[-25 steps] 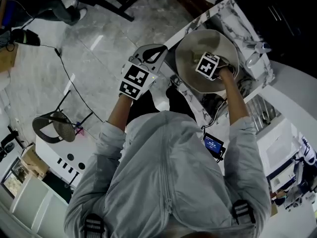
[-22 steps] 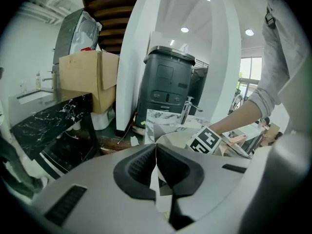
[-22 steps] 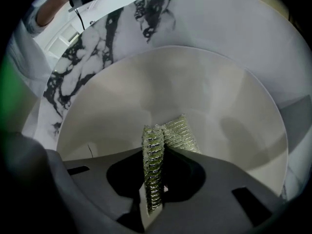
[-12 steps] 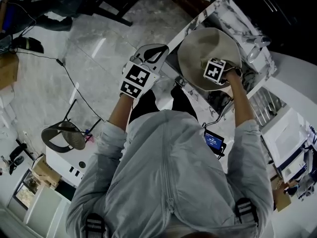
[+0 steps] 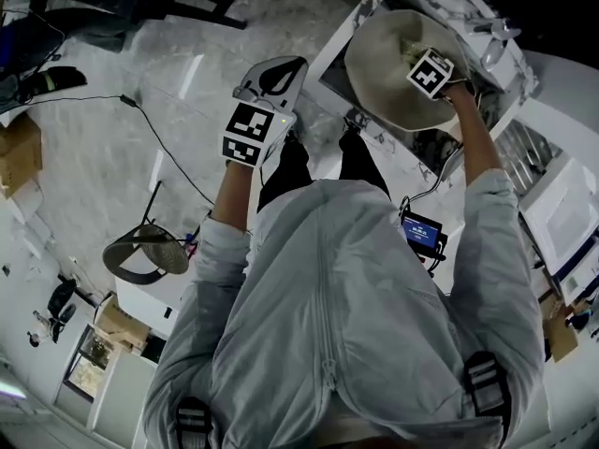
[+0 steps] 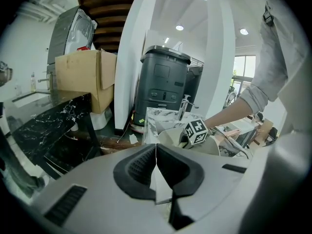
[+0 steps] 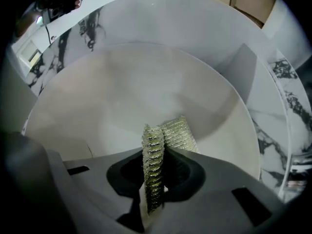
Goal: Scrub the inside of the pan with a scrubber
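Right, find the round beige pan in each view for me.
Head view: round beige pan, upper right.
Left gripper view: just right of centre, beyond the shut jaws.
Right gripper view: fills the picture, behind the metallic mesh scrubber in the jaws.
Shared landmark: marble-patterned basin wall beside it.

In the right gripper view the scrubber (image 7: 176, 133) runs down between the jaws of the right gripper (image 7: 156, 152) until the gripper's grey body hides its lower end, and the same body covers the near wall of the pan (image 7: 122, 91). In the head view the marker cube (image 5: 430, 73) over the pan hides those jaws and the scrubber, and the person's forearm (image 5: 473, 138) crosses the pan's near rim. In the left gripper view the pan shows only as a pale sliver beyond the left gripper (image 6: 156, 172), the rest hidden behind it
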`<state>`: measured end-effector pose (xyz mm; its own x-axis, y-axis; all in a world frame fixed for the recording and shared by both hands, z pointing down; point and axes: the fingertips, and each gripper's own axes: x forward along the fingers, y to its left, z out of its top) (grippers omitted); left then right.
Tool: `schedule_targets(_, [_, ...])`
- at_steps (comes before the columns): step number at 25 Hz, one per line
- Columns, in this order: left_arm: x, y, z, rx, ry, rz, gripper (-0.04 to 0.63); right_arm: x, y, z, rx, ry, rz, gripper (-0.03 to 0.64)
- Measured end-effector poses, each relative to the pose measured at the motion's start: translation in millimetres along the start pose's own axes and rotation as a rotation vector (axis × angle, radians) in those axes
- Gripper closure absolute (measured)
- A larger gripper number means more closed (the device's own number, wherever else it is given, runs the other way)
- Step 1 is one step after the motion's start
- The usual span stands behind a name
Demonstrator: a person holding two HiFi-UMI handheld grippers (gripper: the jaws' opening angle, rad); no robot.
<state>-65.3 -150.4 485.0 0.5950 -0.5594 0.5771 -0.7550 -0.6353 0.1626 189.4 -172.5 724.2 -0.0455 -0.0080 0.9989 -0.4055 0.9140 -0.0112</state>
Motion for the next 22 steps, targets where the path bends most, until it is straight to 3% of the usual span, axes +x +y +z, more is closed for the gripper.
schedule_targets(4, [-4.0, -2.2, 2.0, 0.004, -0.017, -0.009, 0.572, -2.2, -0.4, -4.1, 0.077, 0.031, -0.026, 0.531])
schedule_targets(11, [-11.1, -4.0, -4.2, -0.001, -0.030, -0.030, 0.572, 2.2, 21.5, 16.7, 0.076, -0.098, -0.060, 0.531])
schedule_targets(15, [-17.4, -2.9, -8.6, 0.003, -0.030, -0.039, 0.572, 0.7, 24.2, 15.2, 0.098, -0.088, -0.102, 0.531])
schedule_targets(18, [-25.2, -0.2, -11.8, 0.008, -0.029, -0.042, 0.572, 0.4, 49.0, 18.0, 0.148, -0.052, 0.000, 0.531])
schedule_targets(20, [-31.7, 2.2, -12.9, 0.011, -0.032, -0.044, 0.572, -2.0, 78.9, 38.8, 0.186, -0.090, 0.139, 0.531])
schedule_targets(22, [-38.1, 5.1, -13.4, 0.014, -0.035, -0.047, 0.572, -7.7, 91.3, 62.8, 0.221, -0.160, 0.216, 0.531])
